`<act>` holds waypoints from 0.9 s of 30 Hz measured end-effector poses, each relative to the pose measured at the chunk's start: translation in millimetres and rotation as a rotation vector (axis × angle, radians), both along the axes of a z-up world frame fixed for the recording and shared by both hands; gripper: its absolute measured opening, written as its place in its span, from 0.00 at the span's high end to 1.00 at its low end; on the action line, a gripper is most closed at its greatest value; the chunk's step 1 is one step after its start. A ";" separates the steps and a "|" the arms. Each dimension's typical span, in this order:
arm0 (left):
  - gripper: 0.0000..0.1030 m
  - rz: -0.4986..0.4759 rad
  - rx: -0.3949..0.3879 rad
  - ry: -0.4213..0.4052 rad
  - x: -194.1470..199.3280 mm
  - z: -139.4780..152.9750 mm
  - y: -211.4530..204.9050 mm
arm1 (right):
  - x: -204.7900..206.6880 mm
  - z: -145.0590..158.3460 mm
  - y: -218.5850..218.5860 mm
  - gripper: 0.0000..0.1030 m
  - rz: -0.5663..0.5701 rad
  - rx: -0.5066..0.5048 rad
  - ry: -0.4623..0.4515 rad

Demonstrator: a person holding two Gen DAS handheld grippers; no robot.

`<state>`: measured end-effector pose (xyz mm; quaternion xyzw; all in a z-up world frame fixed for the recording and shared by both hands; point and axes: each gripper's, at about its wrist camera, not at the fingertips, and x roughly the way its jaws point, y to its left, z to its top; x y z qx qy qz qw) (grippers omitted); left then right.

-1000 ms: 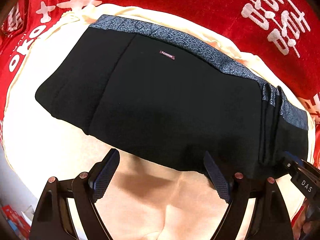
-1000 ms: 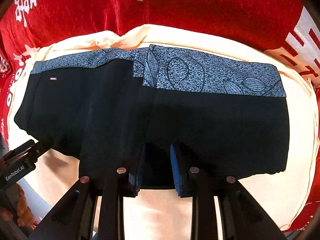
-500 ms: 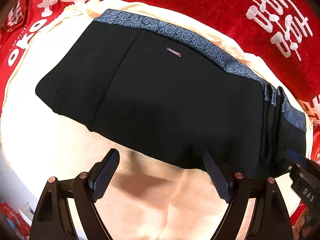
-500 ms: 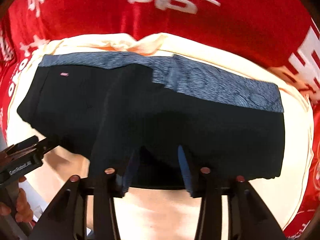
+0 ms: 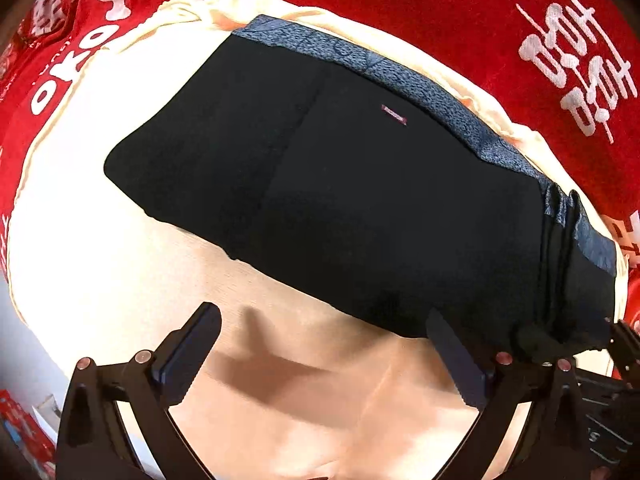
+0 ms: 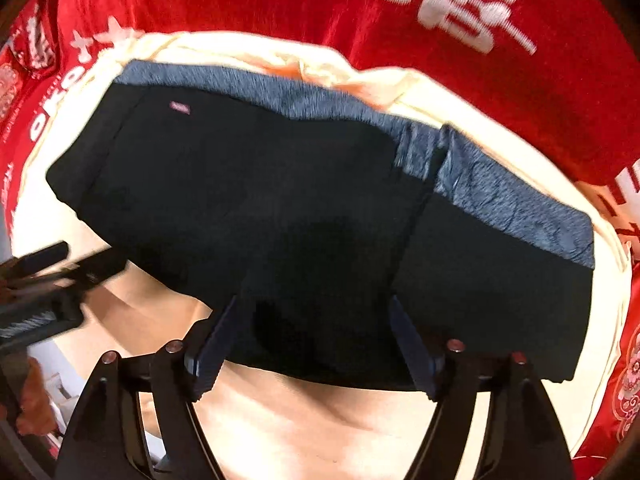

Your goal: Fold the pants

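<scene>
Black pants [image 5: 360, 200] with a blue patterned waistband [image 5: 440, 92] lie folded on a cream cloth [image 5: 100, 240]. They also show in the right wrist view [image 6: 300, 208]. My left gripper [image 5: 324, 344] is open and empty, just in front of the pants' near edge. My right gripper [image 6: 316, 340] is open, its fingers over the near edge of the pants, with the black cloth between them. The right gripper's body shows at the left view's right edge [image 5: 600, 400]; the left gripper shows at the right view's left edge [image 6: 44, 288].
A red cloth with white characters [image 5: 576, 68] surrounds the cream cloth, also in the right wrist view [image 6: 440, 0]. A ridge of bunched fabric [image 5: 560, 248] runs across the pants near their right end.
My right gripper has opened wide from nearly shut and let go of the pants' near edge. Both views have shifted so the pants sit further right; the left gripper stays open.
</scene>
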<state>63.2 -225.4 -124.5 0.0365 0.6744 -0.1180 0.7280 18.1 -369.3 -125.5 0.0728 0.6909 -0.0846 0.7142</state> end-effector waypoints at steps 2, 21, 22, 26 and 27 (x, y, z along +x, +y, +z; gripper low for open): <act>0.00 0.008 0.004 0.002 1.4 -1.5 5.7 | 0.6 -2.9 3.6 0.21 0.020 -0.021 0.003; 0.00 0.256 -0.179 0.075 25.9 -25.2 116.3 | 4.6 -21.2 23.4 0.09 0.046 -0.037 0.020; 0.00 0.265 -0.188 0.072 27.3 -23.9 126.5 | 4.5 -22.3 24.6 0.09 0.049 -0.039 0.021; 0.00 0.319 -0.265 0.054 42.2 -15.0 134.0 | 3.5 -26.4 27.9 0.09 0.064 -0.047 0.026; 0.00 0.333 -0.298 0.053 42.6 -14.1 138.7 | 3.1 -26.9 29.4 0.09 0.066 -0.048 0.027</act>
